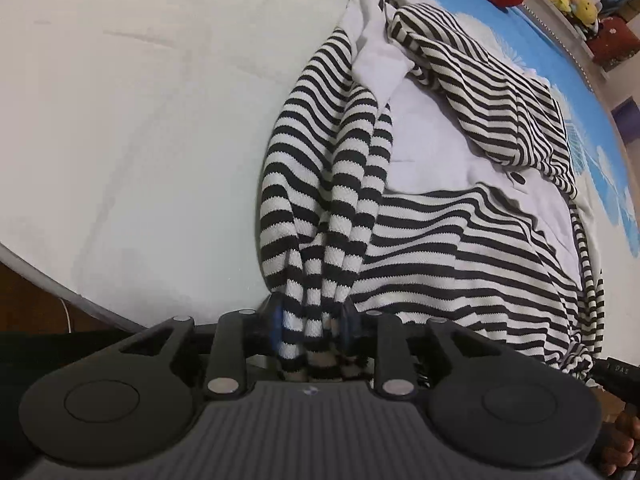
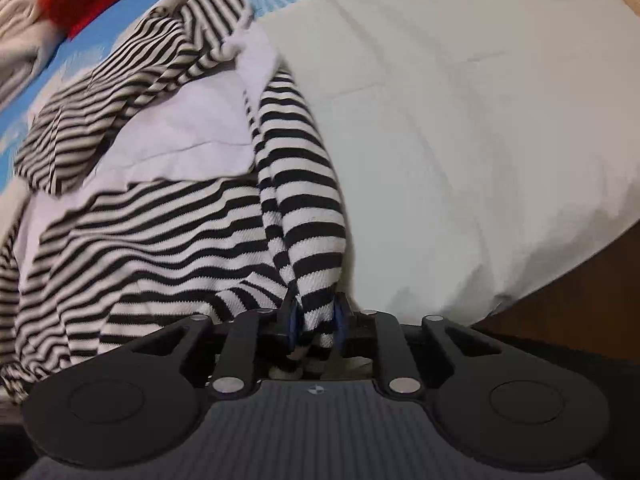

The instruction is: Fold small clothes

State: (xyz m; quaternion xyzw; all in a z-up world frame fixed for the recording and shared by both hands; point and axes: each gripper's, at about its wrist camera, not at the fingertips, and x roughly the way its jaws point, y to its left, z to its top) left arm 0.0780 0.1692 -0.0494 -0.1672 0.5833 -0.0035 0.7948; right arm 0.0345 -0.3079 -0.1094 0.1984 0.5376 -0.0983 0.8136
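Left wrist view: the striped garment (image 1: 420, 220) sprawls on the pale bed cover (image 1: 140, 120), a bunched edge clamped in the left gripper (image 1: 310, 320). The right gripper (image 2: 316, 320) pinches the opposite bunch, jaws nearly closed on cloth. Risk — thick gathered folds could slip free when pulled, skewing the fold.

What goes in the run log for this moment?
left gripper: shut on striped garment | right gripper: shut on striped garment | garment: bunched, draped on bed | fold: not yet done
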